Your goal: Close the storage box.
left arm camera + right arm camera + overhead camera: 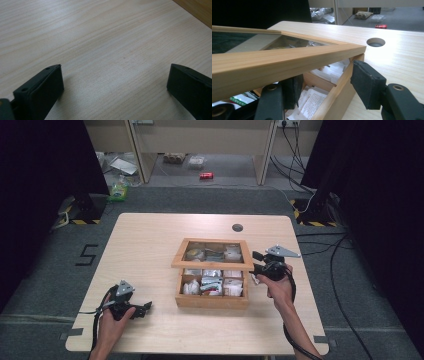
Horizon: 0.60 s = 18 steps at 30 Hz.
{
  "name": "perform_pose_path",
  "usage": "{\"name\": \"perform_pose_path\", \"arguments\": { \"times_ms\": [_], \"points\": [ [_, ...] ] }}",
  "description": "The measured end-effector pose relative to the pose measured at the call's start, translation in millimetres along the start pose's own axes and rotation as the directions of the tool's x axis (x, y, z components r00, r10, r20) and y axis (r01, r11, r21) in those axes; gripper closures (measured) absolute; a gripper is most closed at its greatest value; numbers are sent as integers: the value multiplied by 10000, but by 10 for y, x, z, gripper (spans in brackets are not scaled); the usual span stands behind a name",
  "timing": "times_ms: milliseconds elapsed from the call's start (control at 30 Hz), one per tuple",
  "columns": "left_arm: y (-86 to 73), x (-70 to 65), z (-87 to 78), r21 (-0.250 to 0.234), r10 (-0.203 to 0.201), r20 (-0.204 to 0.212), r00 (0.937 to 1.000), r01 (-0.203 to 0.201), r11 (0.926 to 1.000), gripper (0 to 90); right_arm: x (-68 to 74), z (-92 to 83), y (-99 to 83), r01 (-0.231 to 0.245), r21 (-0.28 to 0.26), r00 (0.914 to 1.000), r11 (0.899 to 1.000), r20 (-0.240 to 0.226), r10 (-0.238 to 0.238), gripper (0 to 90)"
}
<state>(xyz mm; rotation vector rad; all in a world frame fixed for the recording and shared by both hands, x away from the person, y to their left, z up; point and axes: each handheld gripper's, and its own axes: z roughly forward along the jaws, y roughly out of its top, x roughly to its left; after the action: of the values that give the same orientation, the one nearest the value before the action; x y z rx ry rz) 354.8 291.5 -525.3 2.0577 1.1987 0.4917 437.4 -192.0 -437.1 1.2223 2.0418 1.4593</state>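
- Your right gripper [256, 261] sits at the right side of the box [212, 301], level with the raised lid [212, 266].
- In the right gripper view its jaws stand partly apart and straddle the box's right wall: one pad [291, 90] is inside, under the lid's front rail, the other pad [366, 83] is outside, just beside the wall.
- The outer pad looks clear of the wood, with a thin gap showing; whether the inner pad touches the lid or the wall, you cannot tell (the rail hides its top).
- Nothing is clearly clamped, so read that gripper as open.
- The lid [287, 58] is a wooden frame round a glass pane. It is tilted up, its front edge lifted above the box.
- The box stands near the middle of the table [150, 240], a little right of centre. Its compartments hold white packets [212, 285] with print on them (one shows green at the low left of the right gripper view).
- Your left gripper [145, 309] lies low on the table near the front left, well apart from the box, pointing toward it.
- In the left gripper view its jaws are wide apart with bare tabletop [105, 50] between them, holding nothing; a corner of the box [200, 10] shows at the top right.
- A round hole [237, 227] sits in the table behind the box.
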Motion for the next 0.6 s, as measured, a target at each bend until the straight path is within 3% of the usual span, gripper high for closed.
{"name": "perform_pose_path", "arguments": {
  "times_ms": [467,600],
  "points": [
    [-1,-1,-1,-2,7,7,10000,-7,10000,0,-38,15,-51,-167,272,9997,9995,-192,172,404],
    [-1,-1,-1,1,8,9,10000,-8,10000,0,-61,23,-68,-479,238,9980,9986,-405,488,401]
  ]
}}
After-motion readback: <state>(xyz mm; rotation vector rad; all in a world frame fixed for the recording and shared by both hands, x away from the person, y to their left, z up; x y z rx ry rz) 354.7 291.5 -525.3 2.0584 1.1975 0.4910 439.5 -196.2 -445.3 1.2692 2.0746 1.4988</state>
